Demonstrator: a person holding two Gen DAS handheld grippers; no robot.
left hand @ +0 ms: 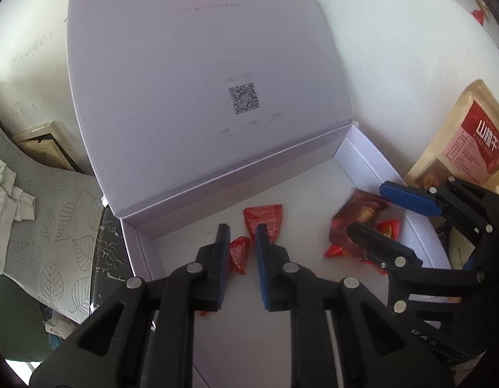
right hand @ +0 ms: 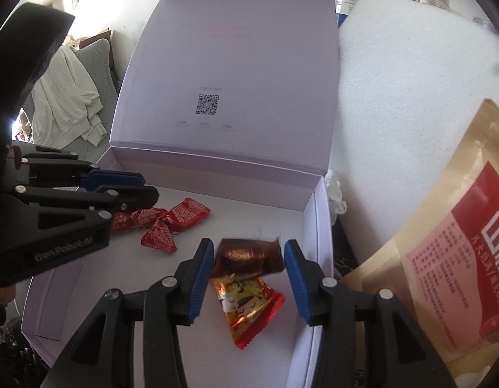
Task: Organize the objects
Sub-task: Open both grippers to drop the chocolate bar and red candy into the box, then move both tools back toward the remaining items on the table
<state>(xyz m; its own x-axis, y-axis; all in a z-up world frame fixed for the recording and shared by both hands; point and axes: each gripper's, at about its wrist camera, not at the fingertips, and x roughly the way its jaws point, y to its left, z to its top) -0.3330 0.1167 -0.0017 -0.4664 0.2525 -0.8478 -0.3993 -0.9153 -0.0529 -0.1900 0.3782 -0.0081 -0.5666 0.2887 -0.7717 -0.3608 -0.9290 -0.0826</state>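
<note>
A pale lilac gift box (left hand: 362, 155) (right hand: 317, 226) stands with its lid up, a QR code printed inside the lid. Several small red candies (left hand: 264, 221) (right hand: 188, 215) lie on its white floor at the left. My left gripper (left hand: 242, 231) (right hand: 149, 187) hovers over them, slightly open, with one red candy (left hand: 239, 253) showing below the gap. My right gripper (right hand: 249, 247) (left hand: 369, 208) is wide open at the box's right side. A dark brown packet (right hand: 249, 257) (left hand: 356, 213), blurred, sits between its fingers, over a red-gold packet (right hand: 249, 304).
A kraft pouch with a red label (left hand: 469, 142) (right hand: 459, 258) leans just right of the box. White foam sheet (right hand: 411, 97) (left hand: 411, 48) stands behind it. A grey leaf-patterned cushion (left hand: 55, 226) and pale clothing (right hand: 65, 97) are at the left, past the dark table edge (left hand: 103, 252).
</note>
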